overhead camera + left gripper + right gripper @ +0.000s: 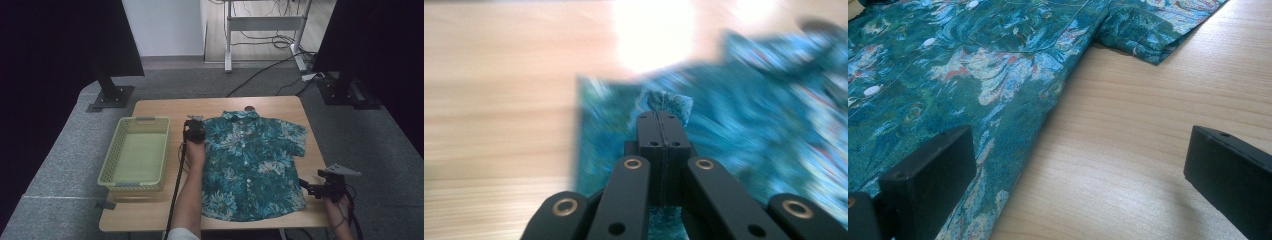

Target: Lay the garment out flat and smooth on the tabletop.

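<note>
A teal flower-print short-sleeved shirt lies flat and buttoned on the wooden table, collar toward the far edge. My left gripper is at the shirt's left sleeve. In the left gripper view its jaws are pressed together, with a small fold of the sleeve cloth pinched at their tips. My right gripper hovers by the shirt's near right corner. Its jaws stand wide apart over the hem and bare wood, holding nothing.
A pale green plastic basket stands on the table's left part with nothing in it. A small dark object lies at the far edge by the collar. Black stands sit on the floor beyond the table.
</note>
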Demonstrator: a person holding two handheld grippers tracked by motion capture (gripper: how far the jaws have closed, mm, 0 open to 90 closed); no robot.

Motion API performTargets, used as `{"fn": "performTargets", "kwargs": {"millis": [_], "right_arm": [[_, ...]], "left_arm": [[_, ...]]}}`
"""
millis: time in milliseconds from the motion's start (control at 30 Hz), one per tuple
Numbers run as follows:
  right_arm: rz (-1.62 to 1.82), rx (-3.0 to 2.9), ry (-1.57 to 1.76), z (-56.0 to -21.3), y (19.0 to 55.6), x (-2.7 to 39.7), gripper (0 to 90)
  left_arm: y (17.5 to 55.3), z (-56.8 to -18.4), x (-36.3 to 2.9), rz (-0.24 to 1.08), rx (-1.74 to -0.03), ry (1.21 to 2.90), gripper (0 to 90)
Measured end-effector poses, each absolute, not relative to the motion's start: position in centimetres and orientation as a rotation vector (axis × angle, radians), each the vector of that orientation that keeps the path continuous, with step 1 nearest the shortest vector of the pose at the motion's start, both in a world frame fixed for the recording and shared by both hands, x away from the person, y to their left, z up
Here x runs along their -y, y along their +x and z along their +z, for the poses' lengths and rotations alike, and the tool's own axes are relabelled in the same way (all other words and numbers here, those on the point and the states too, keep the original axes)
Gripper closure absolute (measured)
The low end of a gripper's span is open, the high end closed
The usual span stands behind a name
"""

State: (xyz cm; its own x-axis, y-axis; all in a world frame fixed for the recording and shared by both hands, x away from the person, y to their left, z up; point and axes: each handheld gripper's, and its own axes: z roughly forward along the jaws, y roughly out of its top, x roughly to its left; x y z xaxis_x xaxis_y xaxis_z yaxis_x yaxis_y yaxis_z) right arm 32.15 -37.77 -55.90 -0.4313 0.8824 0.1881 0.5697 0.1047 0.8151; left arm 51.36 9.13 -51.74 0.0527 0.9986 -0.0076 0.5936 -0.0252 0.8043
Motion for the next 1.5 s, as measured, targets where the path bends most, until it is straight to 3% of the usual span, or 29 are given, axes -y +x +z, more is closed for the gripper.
{"fn": "performTargets", "kwargs": {"millis": [67, 167, 233, 400, 600, 733, 867, 1500], "right_arm": [[1.242, -2.043, 1.425, -55.9, 32.2, 37.7, 0.0], [1.239, -2.045, 1.426, -55.9, 32.2, 37.7, 0.0], [1.236, -2.043, 1.427, -55.9, 32.2, 37.7, 0.0], [1.217, -2.044, 1.423, -55.9, 32.2, 37.6, 0.0], [1.208, -2.041, 1.429, -55.9, 32.2, 37.6, 0.0], [1.205, -2.043, 1.428, -55.9, 32.2, 37.5, 0.0], [1.201, -2.045, 1.424, -55.9, 32.2, 37.5, 0.0], [1.194, -2.054, 1.419, -55.9, 32.2, 37.4, 0.0]], "left_arm": [[51.0, -51.0, -11.1, 0.822, -1.699, 1.603, 86.8], [49.8, -50.0, -13.0, 0.883, -1.669, 1.518, 70.2], [49.3, -49.5, -13.3, 0.868, -1.634, 1.551, 64.3], [48.3, -49.7, -13.5, 0.754, -1.626, 1.614, 33.3], [46.6, -50.2, -13.2, 0.706, -1.628, 1.637, 16.7], [45.7, -50.2, -12.8, 0.722, -1.587, 1.729, 10.7], [44.1, -50.0, -12.7, 0.722, -1.526, 1.715, 8.5], [34.7, -50.4, -11.7, 0.772, -1.227, 1.856, 6.1]]}}
